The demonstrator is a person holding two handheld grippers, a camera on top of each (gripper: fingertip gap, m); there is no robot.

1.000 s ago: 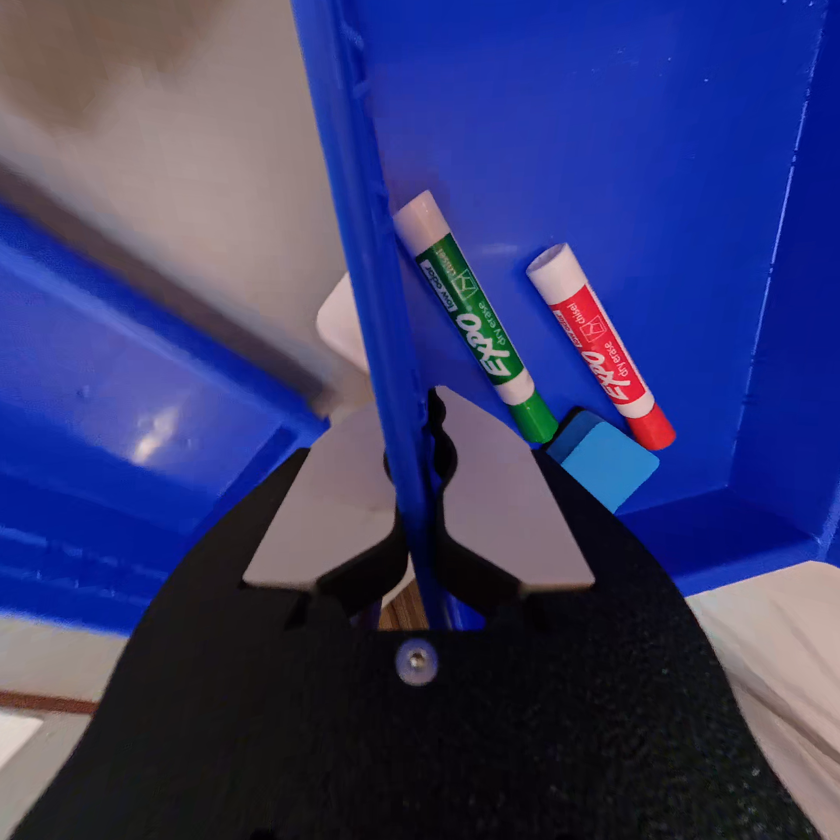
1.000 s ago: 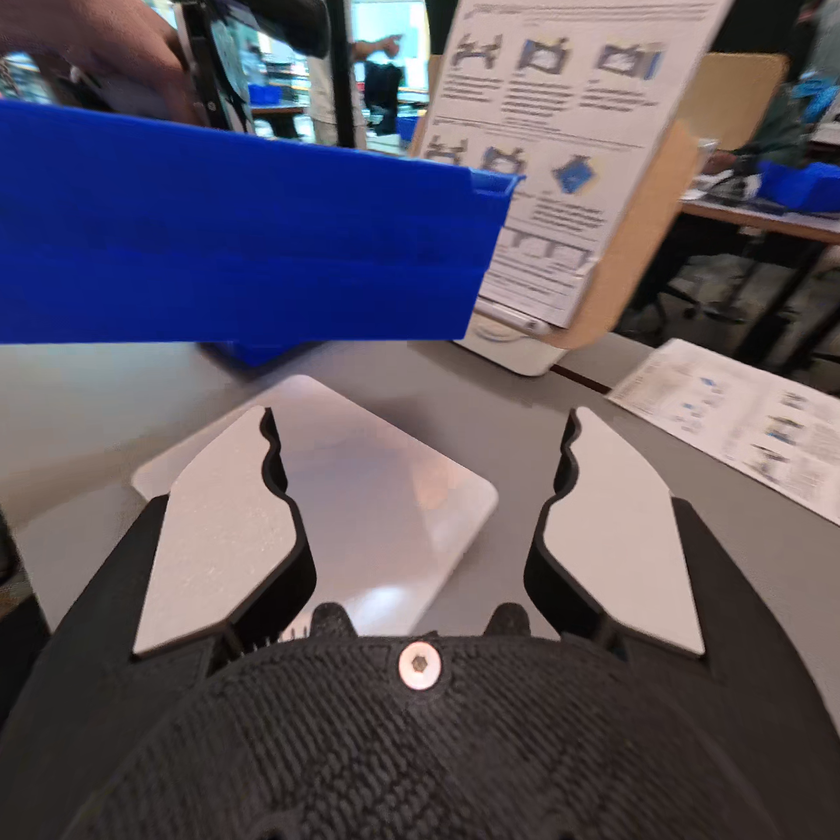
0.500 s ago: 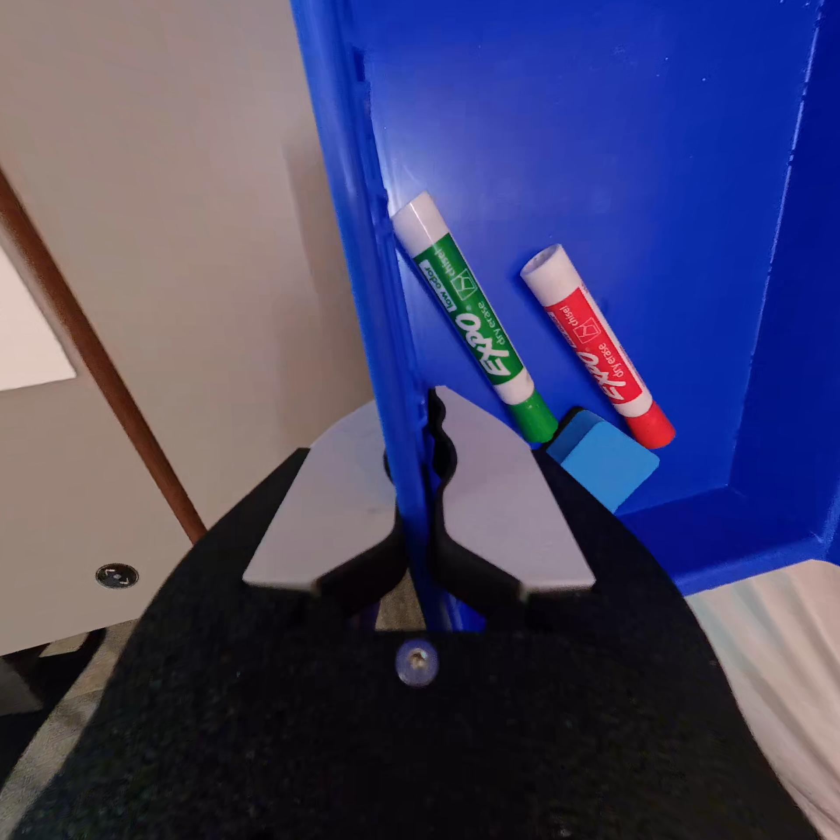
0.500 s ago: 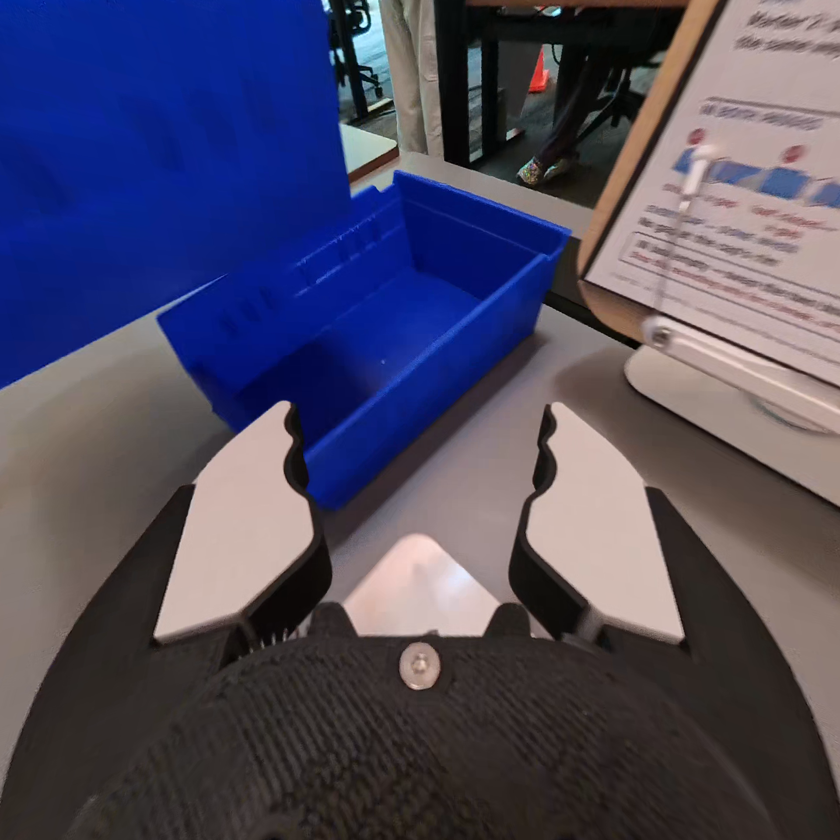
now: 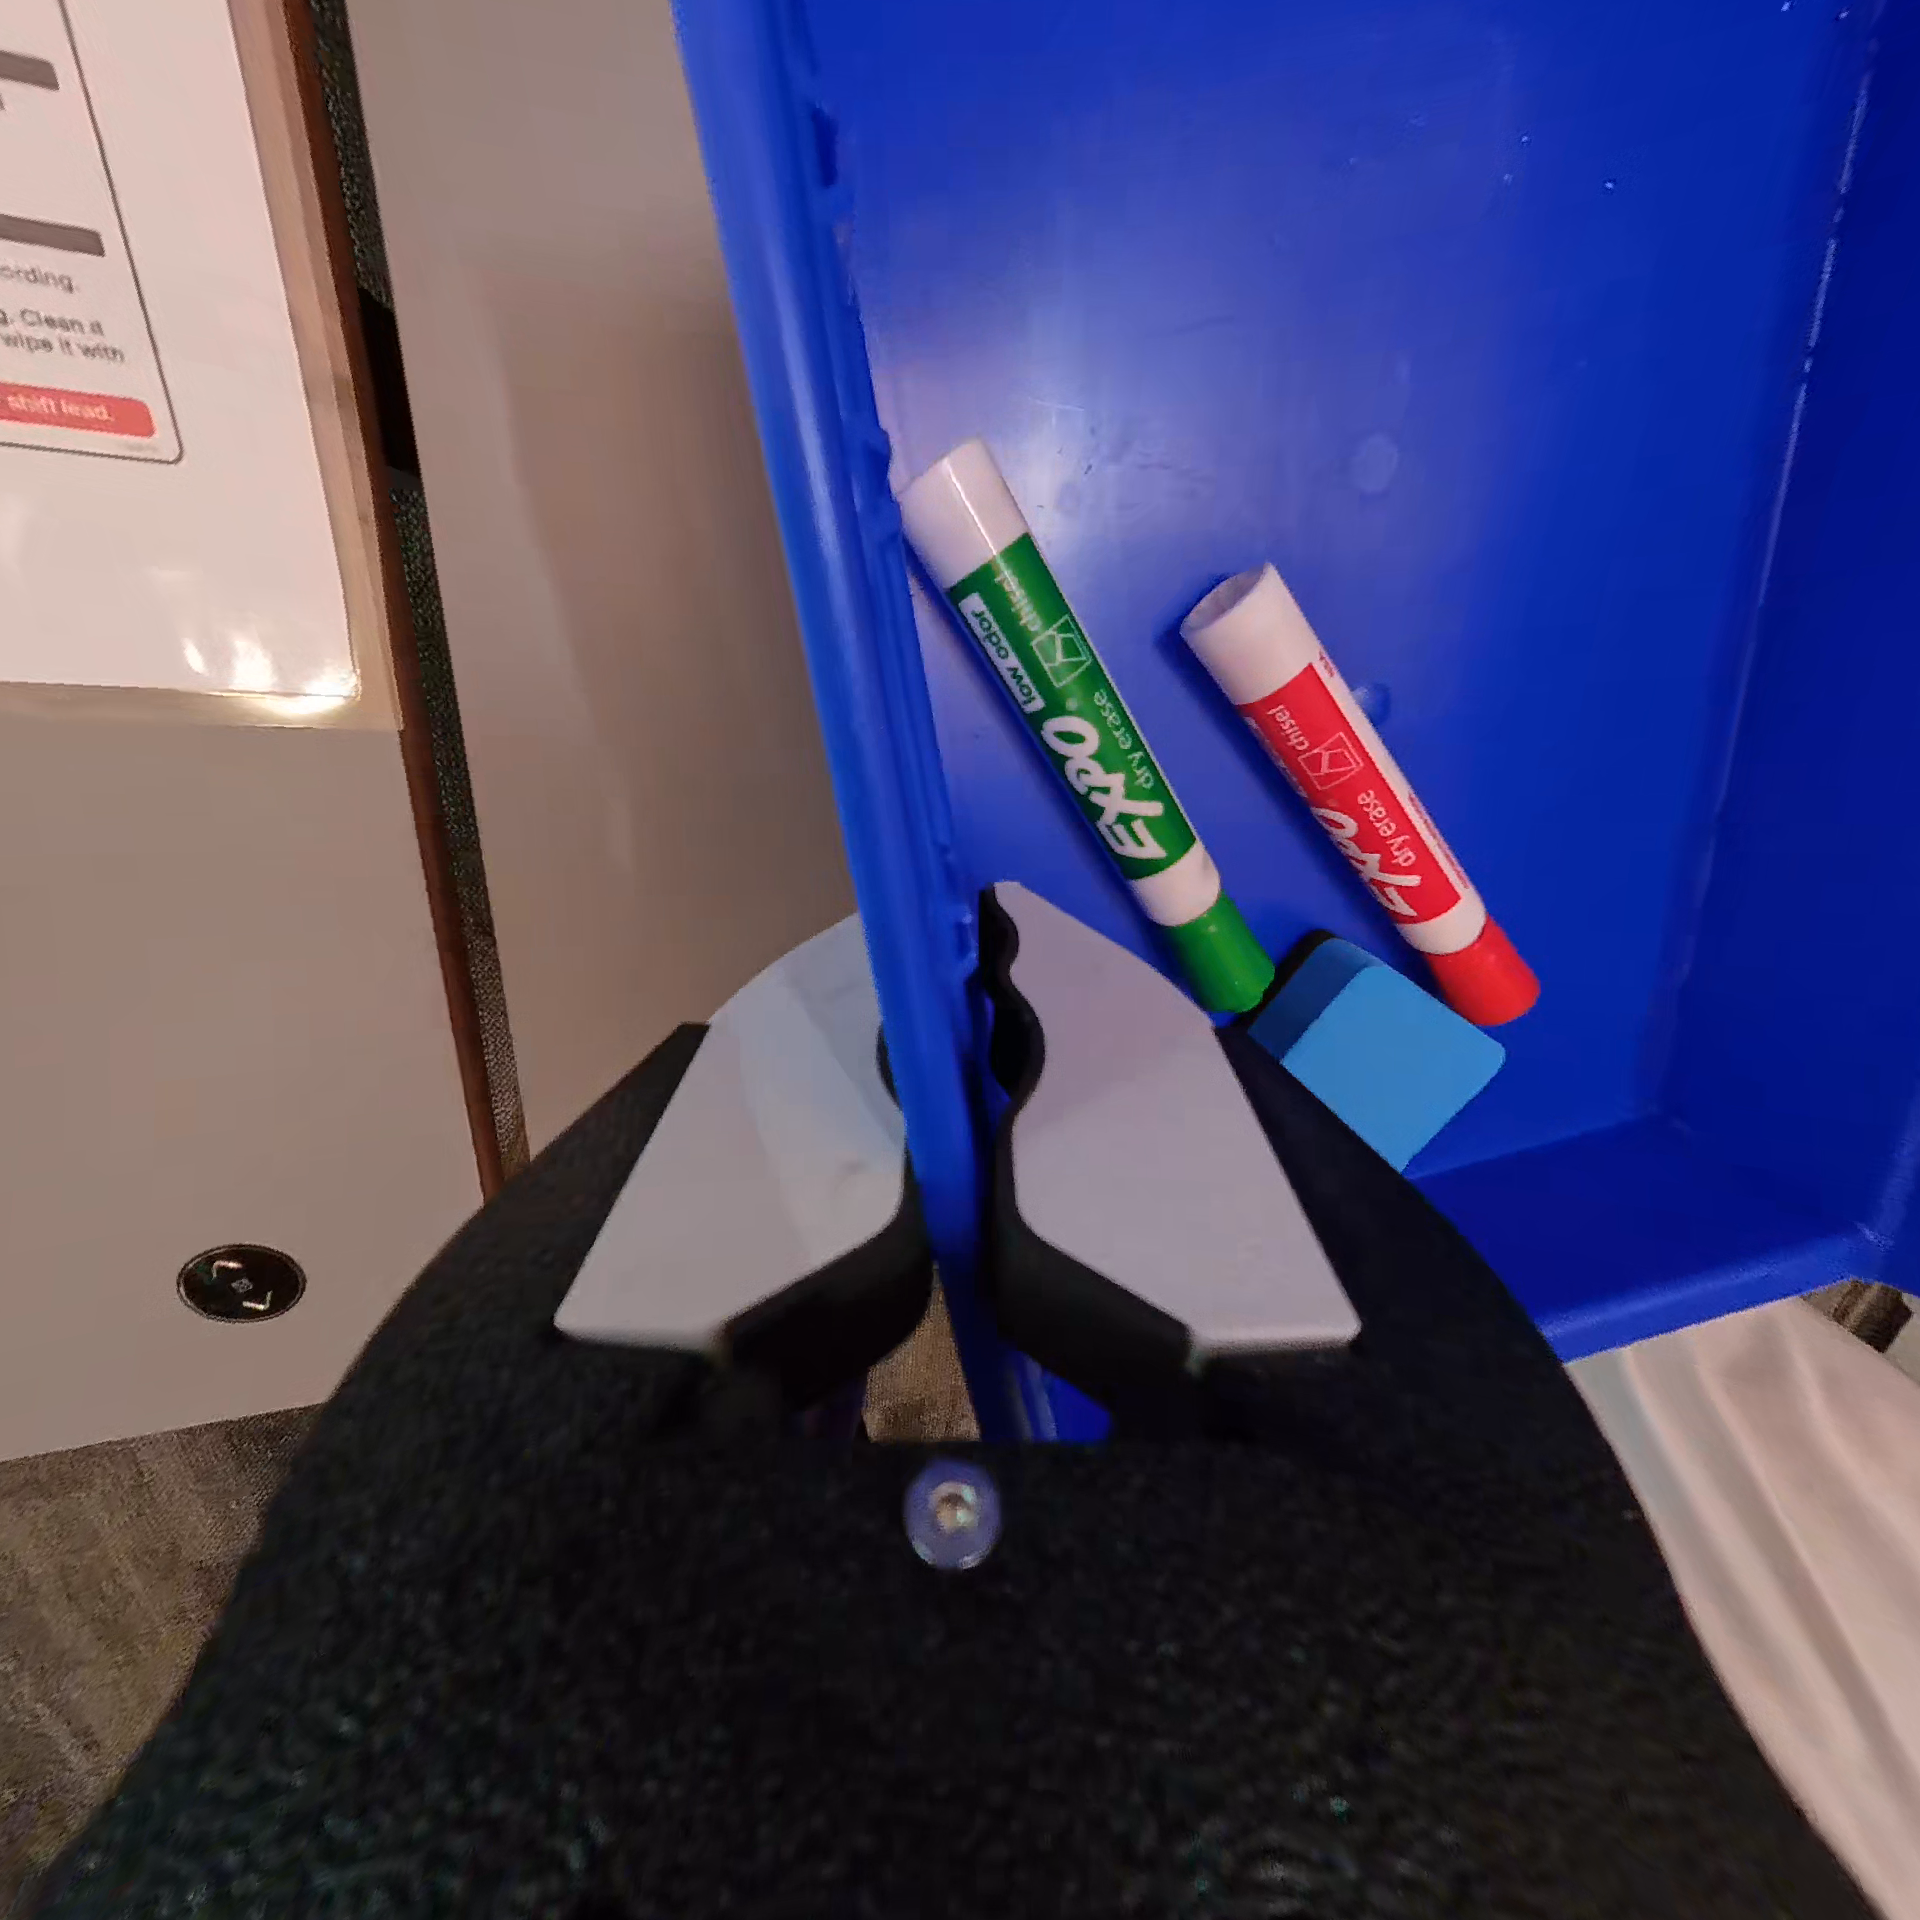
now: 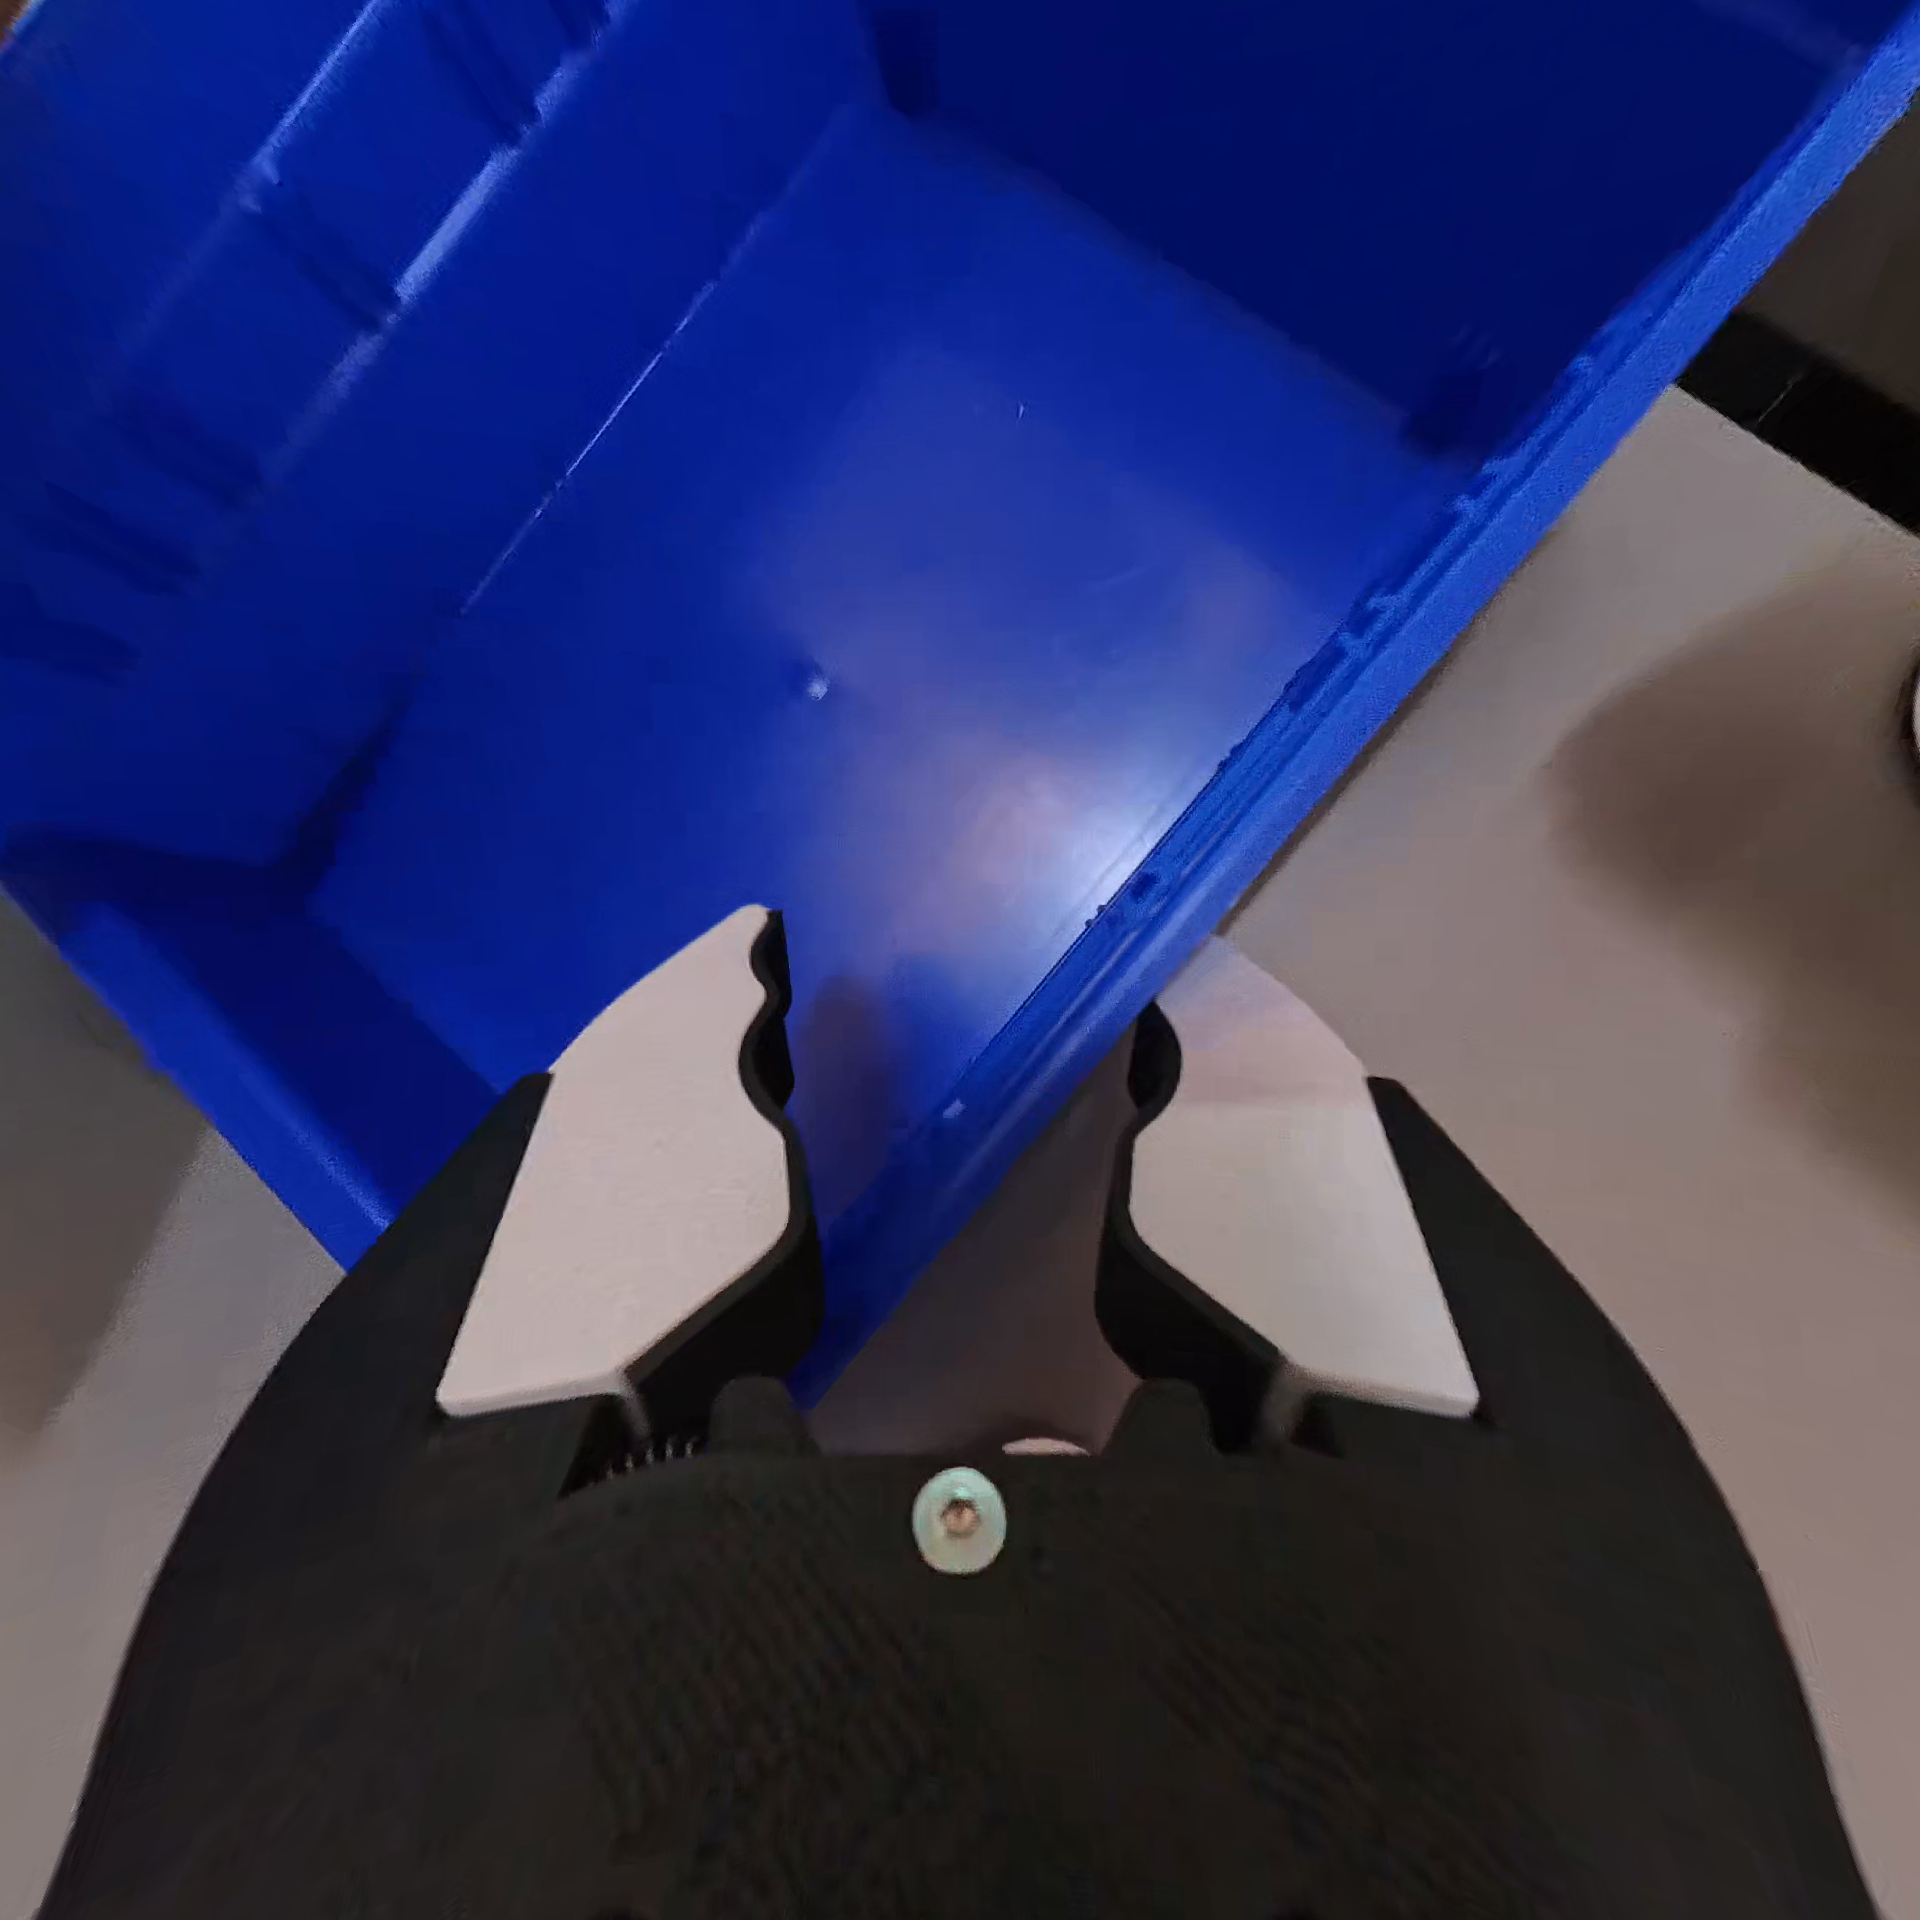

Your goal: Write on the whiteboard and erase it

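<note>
My left gripper [image 5: 951,935] is shut on the side wall of a blue bin [image 5: 1351,312] and holds it tilted. Inside lie a green marker [image 5: 1081,727], a red marker [image 5: 1351,790] and a light blue eraser [image 5: 1371,1049], all gathered at the bin's low end. My right gripper [image 6: 977,956] is open. Its fingers stand astride the near rim [image 6: 1195,831] of a second blue bin [image 6: 831,468], which sits empty on the grey table [image 6: 1558,831]. The whiteboard is not clearly in view.
In the left wrist view a laminated sheet on a wooden board [image 5: 156,364] stands at the left. A pale panel with a round black button [image 5: 241,1283] is below it, above grey carpet [image 5: 104,1558]. White cloth [image 5: 1766,1558] lies at the lower right. Left tips to right tips: about 35 centimeters.
My left gripper kept its hold on the bin while the background swung past. My right gripper moved forward and down from above the whiteboard to the empty bin's rim.
</note>
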